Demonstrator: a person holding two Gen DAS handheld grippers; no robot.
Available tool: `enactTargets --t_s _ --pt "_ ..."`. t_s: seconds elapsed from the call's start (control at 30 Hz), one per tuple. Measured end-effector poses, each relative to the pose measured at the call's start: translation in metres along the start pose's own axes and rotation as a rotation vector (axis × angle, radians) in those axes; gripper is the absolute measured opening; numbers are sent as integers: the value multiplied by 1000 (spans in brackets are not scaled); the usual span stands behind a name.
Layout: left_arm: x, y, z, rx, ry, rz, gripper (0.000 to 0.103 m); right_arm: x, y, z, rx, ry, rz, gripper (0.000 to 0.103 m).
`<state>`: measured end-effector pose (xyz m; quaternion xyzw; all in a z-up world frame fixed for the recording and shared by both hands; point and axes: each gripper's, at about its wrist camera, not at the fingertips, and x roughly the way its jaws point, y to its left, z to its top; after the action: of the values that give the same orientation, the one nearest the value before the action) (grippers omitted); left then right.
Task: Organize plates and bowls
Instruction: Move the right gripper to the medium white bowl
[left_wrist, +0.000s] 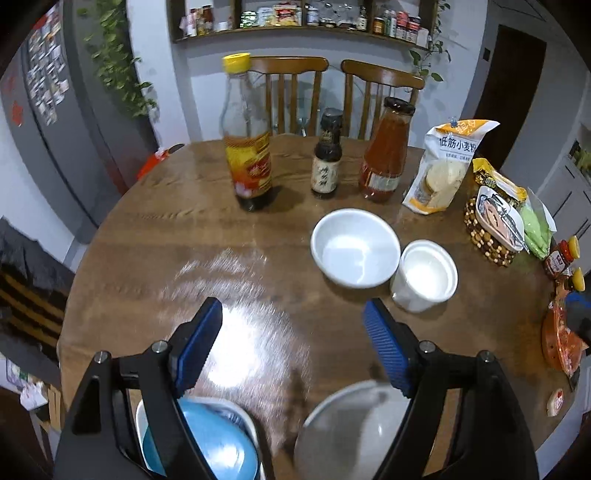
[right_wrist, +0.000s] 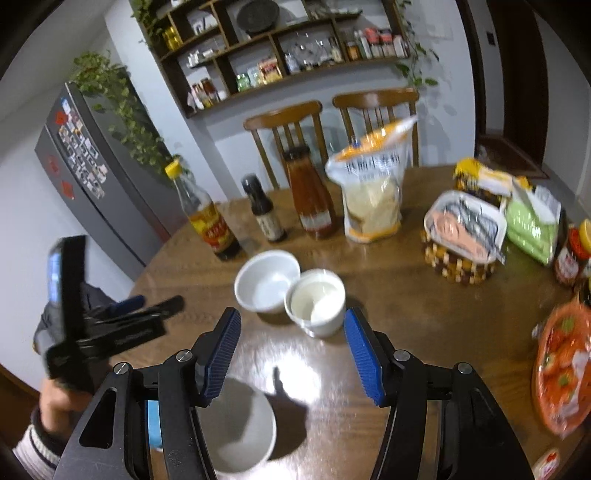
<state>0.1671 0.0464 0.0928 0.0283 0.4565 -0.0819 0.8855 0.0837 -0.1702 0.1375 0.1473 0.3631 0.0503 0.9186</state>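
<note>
A wide white bowl (left_wrist: 355, 247) and a smaller white bowl (left_wrist: 424, 274) stand side by side mid-table; both also show in the right wrist view (right_wrist: 266, 280) (right_wrist: 316, 301). A grey-white bowl (left_wrist: 351, 432) and a blue bowl on a white plate (left_wrist: 207, 443) lie at the near edge under my left gripper (left_wrist: 293, 317), which is open and empty. My right gripper (right_wrist: 291, 328) is open and empty above a white bowl (right_wrist: 240, 432). The left gripper also appears in the right wrist view (right_wrist: 147, 302).
The round wooden table (left_wrist: 184, 236) carries three sauce bottles (left_wrist: 248, 140), a flour bag (left_wrist: 443, 166), a tin on a woven coaster (left_wrist: 496, 221), green packets, jars and an orange packet (right_wrist: 561, 365) on the right. Two chairs (left_wrist: 291, 92) stand behind.
</note>
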Motion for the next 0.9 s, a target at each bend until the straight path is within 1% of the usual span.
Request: enactTargets --t_s 0.1,0.2,0.33,0.4,0.43,0.5,0.53,0.57,0.6,0.63,0.7,0.73,0.83,0.87,0.9 --pt "20 -1 15 -19 20 -13 79 7 4 8 0 -7 18 60" --pt "45 -2 24 -35 45 6 78 21 4 6 4 19 29 60" --pt "93 -2 28 -68 119 -8 77 46 0 1 24 71 24 60" --pt "110 -4 28 -73 145 -3 69 53 -3 -2 32 91 21 60" --pt "121 -5 28 -74 158 1 67 57 -5 -3 35 99 20 60" --pt "139 -7 27 -73 186 -1 55 64 -7 -4 38 116 14 60" --pt "145 -8 26 -71 197 -2 53 67 -8 -5 40 124 12 60" --pt "151 -9 26 -68 208 -4 48 71 -10 -6 43 132 12 60" --pt "156 -10 25 -64 216 -4 41 74 -10 -6 45 137 12 60" --pt "162 -11 24 -58 224 -5 38 78 -11 -7 47 146 14 60" --pt "169 -12 23 -51 237 -15 23 83 -10 -8 44 156 16 60" --pt "172 -13 22 -44 246 -18 19 87 -8 -8 41 163 19 60" --pt "169 -14 21 -11 252 -4 17 96 -3 -10 31 184 31 60" --pt "169 -13 21 -7 254 -5 14 100 -1 -10 26 192 36 60" --pt "166 -11 21 0 254 -12 14 103 1 -10 23 197 41 60"
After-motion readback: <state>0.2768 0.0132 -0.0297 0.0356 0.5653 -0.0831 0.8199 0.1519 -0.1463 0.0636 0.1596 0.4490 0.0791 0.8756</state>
